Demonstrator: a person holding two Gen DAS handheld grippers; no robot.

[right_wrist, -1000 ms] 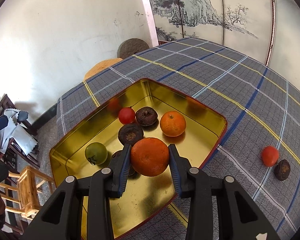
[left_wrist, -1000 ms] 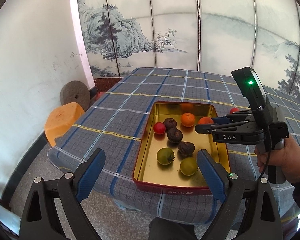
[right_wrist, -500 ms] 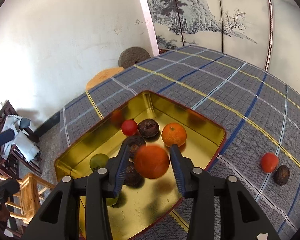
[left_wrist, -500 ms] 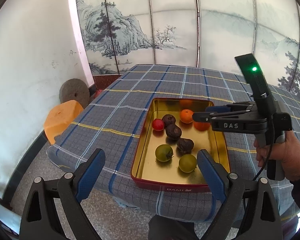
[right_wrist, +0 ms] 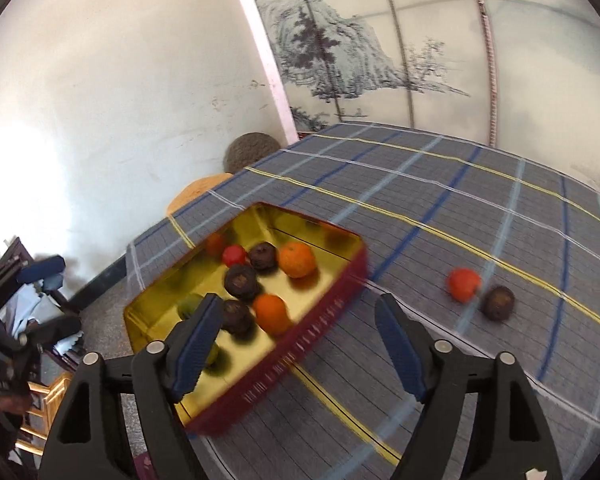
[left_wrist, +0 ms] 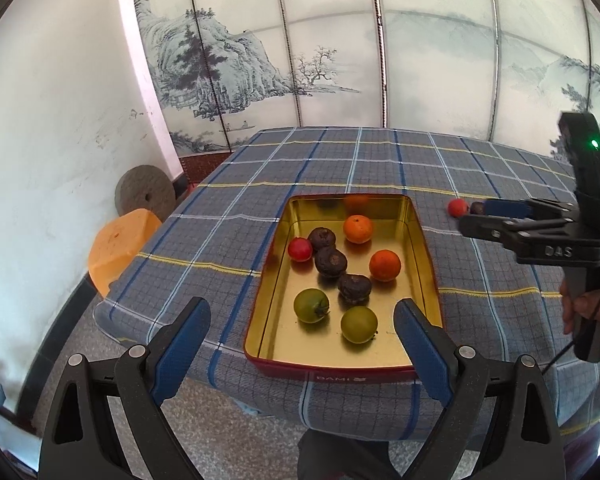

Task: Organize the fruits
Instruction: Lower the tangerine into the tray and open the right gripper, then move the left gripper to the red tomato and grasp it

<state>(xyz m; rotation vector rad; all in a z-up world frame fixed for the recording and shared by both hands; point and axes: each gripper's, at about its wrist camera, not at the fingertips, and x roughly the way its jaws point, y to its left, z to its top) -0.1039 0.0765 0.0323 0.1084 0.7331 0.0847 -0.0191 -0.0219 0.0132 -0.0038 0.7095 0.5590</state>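
**Right Jaws Free, Two Fruits Left on the Cloth**

The right gripper (right_wrist: 300,340) was opening, with nothing between its jaws. The gold tin (right_wrist: 332,312) lay ahead to their left; the red fruit (right_wrist: 464,284) and dark fruit (right_wrist: 498,302), touching, sat ahead to their right. The left gripper (left_wrist: 300,336) stood wide and empty before the tin. The next grasp should straddle one fruit without nudging its neighbour.

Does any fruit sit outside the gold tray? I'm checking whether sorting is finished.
Yes: in the right wrist view a red fruit and a dark fruit lie on the checked tablecloth, beside the gold tray.
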